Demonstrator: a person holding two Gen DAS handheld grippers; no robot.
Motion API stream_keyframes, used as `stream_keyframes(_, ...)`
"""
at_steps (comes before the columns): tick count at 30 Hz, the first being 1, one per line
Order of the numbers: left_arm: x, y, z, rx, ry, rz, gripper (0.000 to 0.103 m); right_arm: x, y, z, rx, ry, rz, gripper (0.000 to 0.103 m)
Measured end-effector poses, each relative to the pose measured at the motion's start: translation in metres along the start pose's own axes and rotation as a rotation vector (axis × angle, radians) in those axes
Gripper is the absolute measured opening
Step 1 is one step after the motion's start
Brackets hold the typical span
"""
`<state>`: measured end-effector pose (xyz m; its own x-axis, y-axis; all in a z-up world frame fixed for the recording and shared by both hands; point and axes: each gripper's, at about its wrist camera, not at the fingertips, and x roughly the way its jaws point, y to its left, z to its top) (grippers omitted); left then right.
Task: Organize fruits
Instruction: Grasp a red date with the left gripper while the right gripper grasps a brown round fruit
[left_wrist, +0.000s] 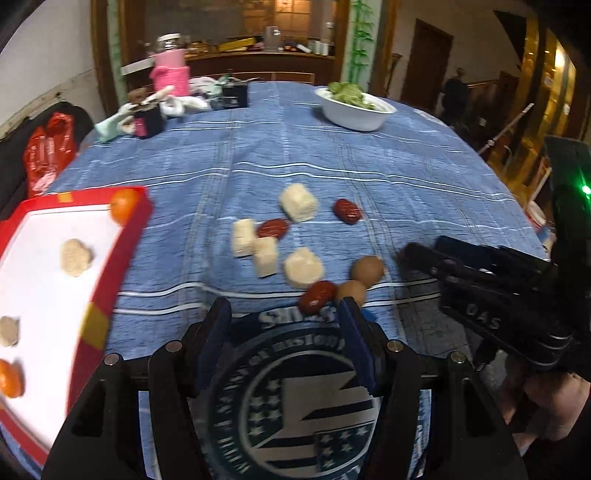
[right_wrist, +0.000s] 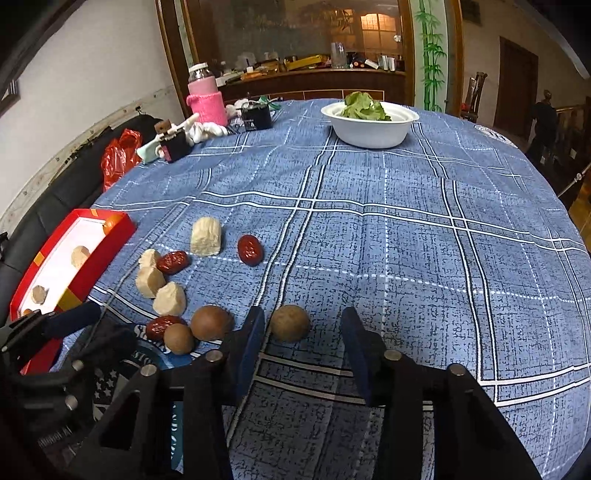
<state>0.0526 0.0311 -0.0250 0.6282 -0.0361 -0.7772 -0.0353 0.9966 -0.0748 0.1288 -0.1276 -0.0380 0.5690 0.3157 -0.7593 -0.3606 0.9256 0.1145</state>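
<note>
Blue-padded, the left gripper (left_wrist: 282, 314) hangs spread and empty over the blue plaid tablecloth (left_wrist: 221, 166) beside the red-rimmed white tray (left_wrist: 48, 280), while the right wrist view shows the right gripper (right_wrist: 303, 325) agape, a round brown fruit (right_wrist: 290, 322) between its fingertips, untouched.

A white bowl (right_wrist: 370, 127) of what may be lettuce (right_wrist: 364, 106) is seen beyond a pink-sleeved jar (right_wrist: 205, 96) on the blue plaid tablecloth (right_wrist: 406, 240).
</note>
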Motion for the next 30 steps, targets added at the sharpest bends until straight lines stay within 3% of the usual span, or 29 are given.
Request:
stream_keyframes(4,0.006,-0.002,0.003,0.013,-0.002,-0.029,0.059,0.006,0.003,0.002,-0.013,0.013,0.005,0.034)
stream_keyframes(9,0.012,-0.005,0.006,0.034,0.004,-0.057,0.058,0.013,0.004,0.001,-0.023,0.031,0.003,0.029)
stream_keyframes(13,0.011,-0.008,0.007,0.058,-0.009,-0.076,0.046,0.013,0.002,0.001,-0.01,0.031,0.014,0.028)
stream_keyframes(18,0.013,-0.01,0.005,0.09,0.021,-0.153,0.046,0.012,0.0,0.001,-0.002,0.029,0.026,0.028)
stream_keyframes(23,0.014,-0.008,0.004,0.135,0.021,-0.116,0.046,0.011,0.001,0.001,-0.007,0.025,0.031,0.028)
stream_keyframes(30,0.028,-0.009,0.009,0.159,0.063,-0.105,0.026,0.01,0.002,0.0,-0.005,0.025,0.037,0.028)
